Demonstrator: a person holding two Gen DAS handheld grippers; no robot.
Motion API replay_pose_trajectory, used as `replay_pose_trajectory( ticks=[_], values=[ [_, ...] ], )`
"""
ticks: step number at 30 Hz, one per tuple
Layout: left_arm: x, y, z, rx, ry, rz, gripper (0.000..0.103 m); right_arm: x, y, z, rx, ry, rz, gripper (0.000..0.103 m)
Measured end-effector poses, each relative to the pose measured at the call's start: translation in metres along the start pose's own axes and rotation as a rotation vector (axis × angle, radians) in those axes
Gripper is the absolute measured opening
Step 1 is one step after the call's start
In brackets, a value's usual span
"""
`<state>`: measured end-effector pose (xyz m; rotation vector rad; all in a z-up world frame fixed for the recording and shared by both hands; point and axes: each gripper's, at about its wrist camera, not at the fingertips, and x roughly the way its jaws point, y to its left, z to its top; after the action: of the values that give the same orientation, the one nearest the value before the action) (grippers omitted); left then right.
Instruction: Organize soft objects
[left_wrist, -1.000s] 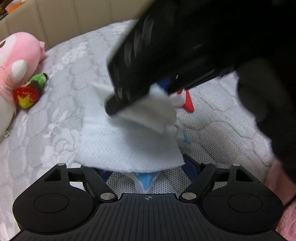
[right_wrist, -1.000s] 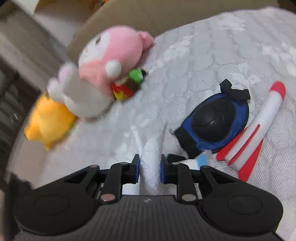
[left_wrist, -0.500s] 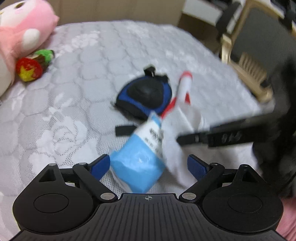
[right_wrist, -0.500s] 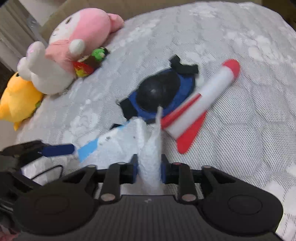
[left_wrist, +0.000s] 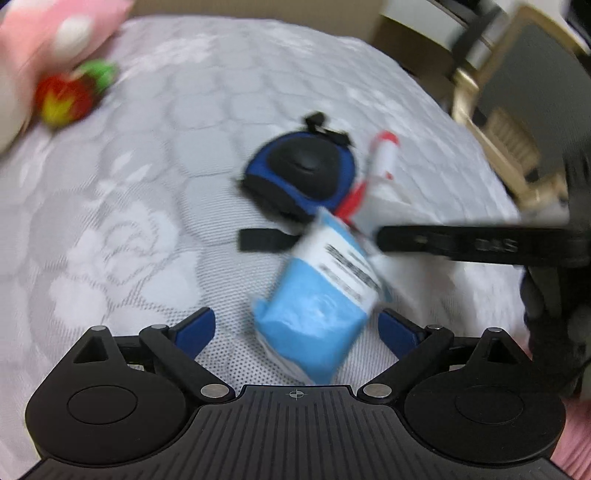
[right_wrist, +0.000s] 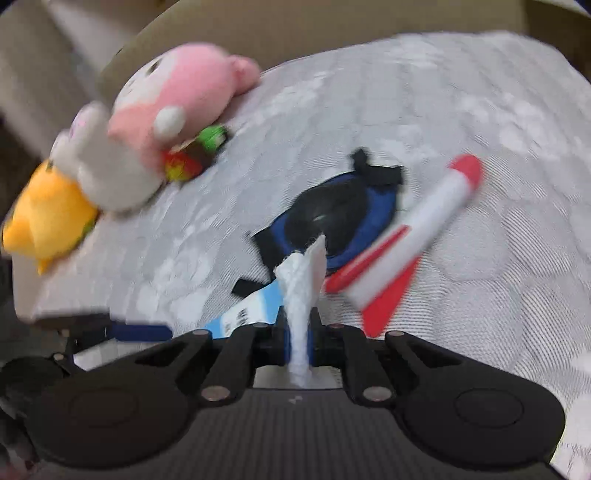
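Left wrist: left gripper (left_wrist: 295, 325) jaws opening wide, blue tissue pack (left_wrist: 317, 317) between them, untouched, long axis slanting toward the bed's (left_wrist: 147, 221) far edge. Right wrist: right gripper (right_wrist: 298, 332) clamped on a white tissue (right_wrist: 301, 288) rising from that pack.

Black ribbed gripper bodies (left_wrist: 295, 432); round side discs; silver pivot screws; blue finger pads (left_wrist: 194, 330)

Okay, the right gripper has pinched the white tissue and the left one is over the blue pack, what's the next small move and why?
Probably close the left gripper on the blue tissue pack. Its jaws are opening wide, the pack sits between them untouched, while the right gripper is shut on the white tissue. Steadying the pack should let the tissue pull free cleanly.
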<state>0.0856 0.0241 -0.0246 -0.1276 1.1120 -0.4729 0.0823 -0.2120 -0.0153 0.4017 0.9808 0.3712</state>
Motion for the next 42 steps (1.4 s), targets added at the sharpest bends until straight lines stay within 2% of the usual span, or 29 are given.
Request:
replay_pose_trajectory(
  ticks=[3,4,6,7,8,9,11,15,17,20,22,24,27,29,32,35,36,39,41,42],
  values=[
    [0.011,0.001,0.006,-0.007,0.012,-0.027,0.099,-0.011,-0.016,0.012,0.119,-0.038,0.105,0.011],
    [0.018,-0.004,0.008,0.019,0.024,-0.033,0.099,-0.014,-0.021,0.014,0.149,-0.046,0.137,0.011],
    [0.035,-0.021,0.009,0.134,0.064,-0.018,0.099,-0.017,-0.028,0.015,0.188,-0.051,0.179,0.011],
    [0.042,-0.031,0.007,0.196,0.072,0.017,0.099,-0.018,-0.031,0.015,0.196,-0.053,0.181,0.011],
    [0.046,-0.042,0.002,0.257,0.072,0.064,0.099,-0.020,-0.033,0.015,0.200,-0.057,0.176,0.011],
    [0.050,-0.054,-0.002,0.318,0.071,0.113,0.092,-0.021,-0.035,0.014,0.203,-0.062,0.169,0.011],
    [0.055,-0.077,-0.011,0.441,0.081,0.223,0.068,-0.024,-0.038,0.015,0.213,-0.075,0.173,0.011],
    [0.057,-0.113,-0.021,0.696,0.025,0.423,0.066,-0.028,-0.046,0.018,0.246,-0.099,0.199,0.011],
    [0.060,-0.121,-0.023,0.832,-0.075,0.590,0.066,-0.029,-0.047,0.019,0.250,-0.104,0.186,0.011],
    [0.074,-0.122,-0.026,0.963,-0.233,0.800,0.066,-0.028,-0.047,0.019,0.247,-0.105,0.169,0.012],
    [0.091,-0.120,-0.034,1.043,-0.272,0.893,0.067,-0.028,-0.047,0.019,0.245,-0.105,0.165,0.012],
    [0.106,-0.120,-0.048,1.127,-0.253,0.927,0.067,-0.030,-0.048,0.019,0.242,-0.109,0.152,0.012],
    [0.112,-0.124,-0.070,1.228,-0.218,0.916,0.066,-0.030,-0.049,0.017,0.246,-0.114,0.133,0.012],
    [0.105,-0.131,-0.076,1.242,-0.190,0.861,0.070,-0.029,-0.051,0.018,0.253,-0.112,0.134,0.012],
    [0.074,-0.140,-0.070,1.112,-0.116,0.660,0.088,-0.028,-0.048,0.019,0.237,-0.113,0.139,0.012],
    [0.048,-0.142,-0.063,0.975,-0.079,0.507,0.093,-0.032,-0.040,0.018,0.200,-0.117,0.168,0.012],
    [0.041,-0.140,-0.059,0.908,-0.077,0.458,0.093,-0.034,-0.035,0.018,0.186,-0.123,0.205,0.012],
    [0.026,-0.131,-0.045,0.696,-0.061,0.339,0.094,-0.040,-0.014,0.020,0.105,-0.150,0.296,0.013],
    [0.021,-0.126,-0.040,0.629,-0.062,0.304,0.094,-0.034,0.001,0.021,0.041,-0.131,0.301,0.015],
    [0.021,-0.124,-0.038,0.611,-0.062,0.297,0.094,-0.026,0.007,0.019,0.014,-0.098,0.276,0.015]
  ],
)
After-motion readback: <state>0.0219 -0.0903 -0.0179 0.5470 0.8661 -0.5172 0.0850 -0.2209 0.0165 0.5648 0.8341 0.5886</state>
